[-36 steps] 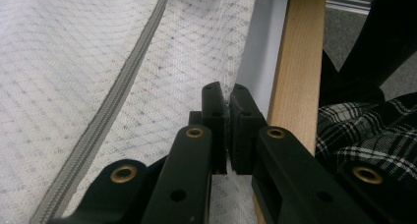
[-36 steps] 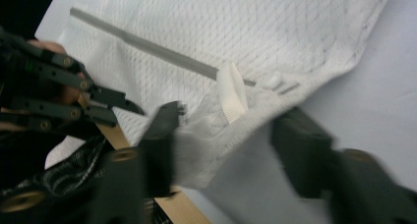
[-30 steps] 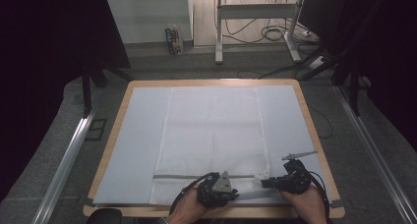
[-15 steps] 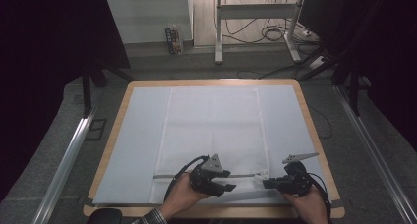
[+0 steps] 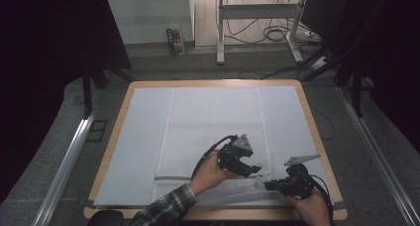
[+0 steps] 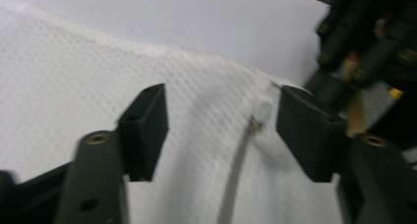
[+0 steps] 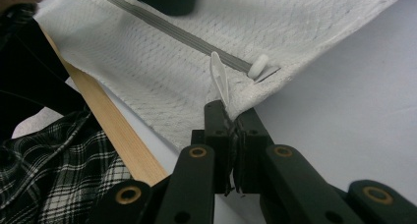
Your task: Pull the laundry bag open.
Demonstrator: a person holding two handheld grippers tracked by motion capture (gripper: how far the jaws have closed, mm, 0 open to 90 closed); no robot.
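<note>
While the right gripper (image 7: pixel 231 117) keeps its two black jaws pressed together on the near right corner of the white towel (image 5: pixel 213 132), the left gripper (image 5: pixel 252 170) has travelled: a second ago it lay low beside the near edge of the table (image 5: pixel 317 137), half a second ago it had lifted a little, and now it sits further up the cloth and further right, closer to the right gripper than before.

In the left gripper view its jaws stand wide apart with nothing between their pads except towel lying beneath them. Ahead of the fingertips, roughly centred in the gap, run the grey stripe (image 6: pixel 235 170) and a small white loop tag (image 6: pixel 264 106); the picture is blurred here, so whether the pads touch the cloth I cannot tell. Just beyond the right-hand jaw the right gripper shows as a dark shape.

In the right gripper view the pinched corner rises slightly off the white mat (image 7: pixel 354 116), and a thin white fold of hem stands up just past the fingertips. The loop tag (image 7: pixel 258 66) lies a little further on, at the end of the stripe. To the left of the jaws runs the wooden table edge, with a checked sleeve (image 7: pixel 54 170) beyond it. The right gripper itself has barely shifted across the three moments.
</note>
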